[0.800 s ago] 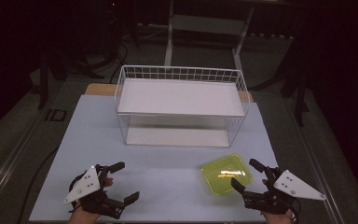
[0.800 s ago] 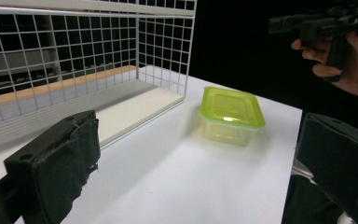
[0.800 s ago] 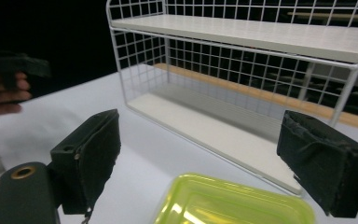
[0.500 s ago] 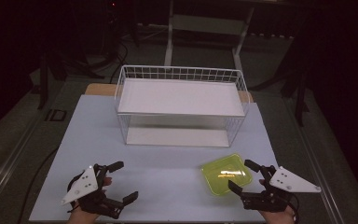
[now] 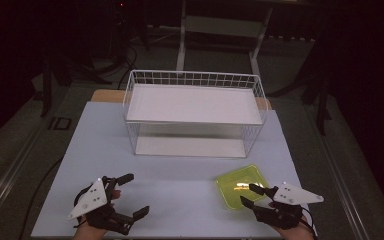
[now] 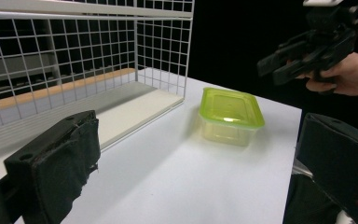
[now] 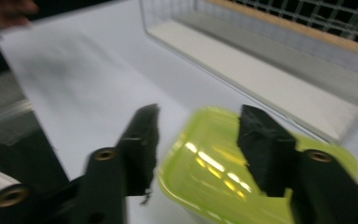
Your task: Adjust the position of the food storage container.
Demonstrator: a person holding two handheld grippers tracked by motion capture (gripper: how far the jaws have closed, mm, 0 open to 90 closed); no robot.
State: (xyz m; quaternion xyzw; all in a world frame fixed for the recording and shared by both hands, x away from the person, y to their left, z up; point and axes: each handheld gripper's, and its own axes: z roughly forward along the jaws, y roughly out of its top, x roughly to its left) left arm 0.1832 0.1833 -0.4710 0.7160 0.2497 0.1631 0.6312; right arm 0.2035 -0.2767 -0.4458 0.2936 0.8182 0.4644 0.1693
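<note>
Boxes first: one lime-green lidded box [image 5: 241, 186] sits on the white table [image 5: 180, 190], near the front right corner, and I can't tell whether anything's in it. Behind it, mid-table, stands one white wire rack [image 5: 194, 117] with two flat shelves, both bare.

Count-wise that's one box, one rack, two grippers.

Left gripper [image 5: 128, 197] is down at the front left, well apart from the box, its jaws spread wide with nothing between them, just released and idle. In the left gripper view it's aimed across the table toward the box [image 6: 231, 114].

Right gripper [image 5: 249, 196] is held low at the front right, pointing at the box's near edge. Its jaws stand partly apart, and in the right gripper view they hang over the box lid [image 7: 223, 172] without clamping on it, so no grip yet. That view is a bit blurry, so I can't say if a tip brushes the lid.
</note>
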